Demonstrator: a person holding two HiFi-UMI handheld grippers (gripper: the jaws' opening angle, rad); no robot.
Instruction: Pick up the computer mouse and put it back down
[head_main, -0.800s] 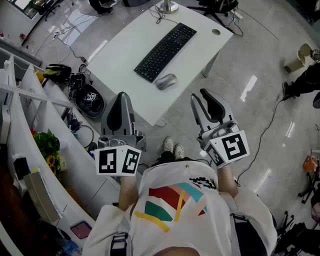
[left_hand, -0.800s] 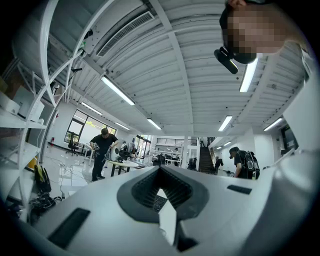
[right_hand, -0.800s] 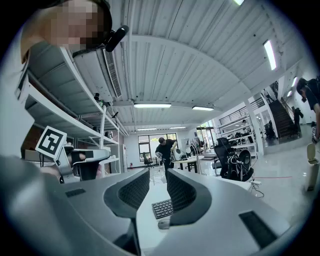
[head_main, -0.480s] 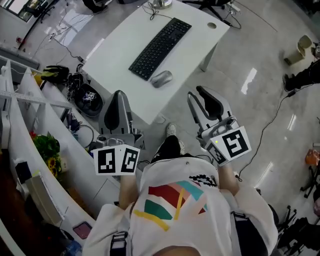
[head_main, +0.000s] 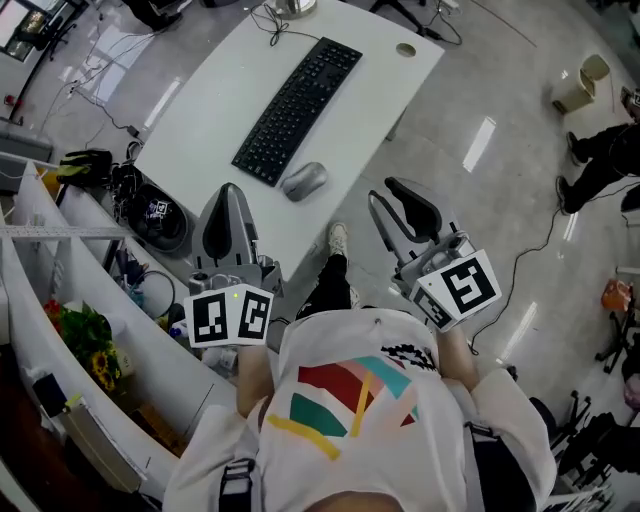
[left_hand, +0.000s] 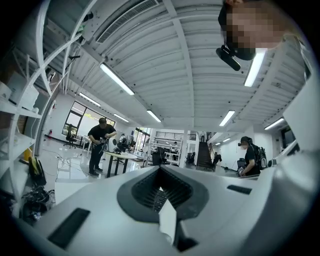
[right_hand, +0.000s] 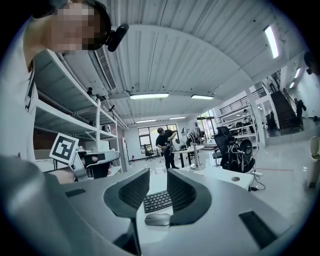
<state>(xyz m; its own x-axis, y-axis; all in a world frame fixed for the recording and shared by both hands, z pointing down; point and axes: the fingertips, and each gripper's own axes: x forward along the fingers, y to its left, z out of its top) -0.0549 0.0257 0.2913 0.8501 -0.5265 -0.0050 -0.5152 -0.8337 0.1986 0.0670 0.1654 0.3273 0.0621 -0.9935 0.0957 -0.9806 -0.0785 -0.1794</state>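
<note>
a: where's the mouse (head_main: 304, 181)?

b: it lies flat on the white surface (head_main: 370, 70), close to the near edge and just beside the near end of the black keyboard (head_main: 297, 95). nothing touches it.

a: and the right gripper (head_main: 382, 190)?

b: held level in front of the person, short of the surface's near edge and well apart from the mouse. its jaws are spread with a clear gap between them. in the right gripper view the mouse (right_hand: 158, 219) shows through that gap, out on the surface with the keyboard (right_hand: 157, 200) behind it. it is not between the jaws, and the jaws pinch nothing.

a: the left gripper (head_main: 227, 195)?

b: also level, to the left of the mouse and near the surface's edge. in the left gripper view its jaws (left_hand: 161, 172) are pressed together with nothing between them. that view looks over the surface into the hall, so the mouse is not in it.

a: anything else on the surface?

b: a round cable hole (head_main: 405, 49) near the far corner and the foot of a stand at the far edge. below, one shoe (head_main: 338, 238) of the person shows on the floor between the two grippers.
</note>
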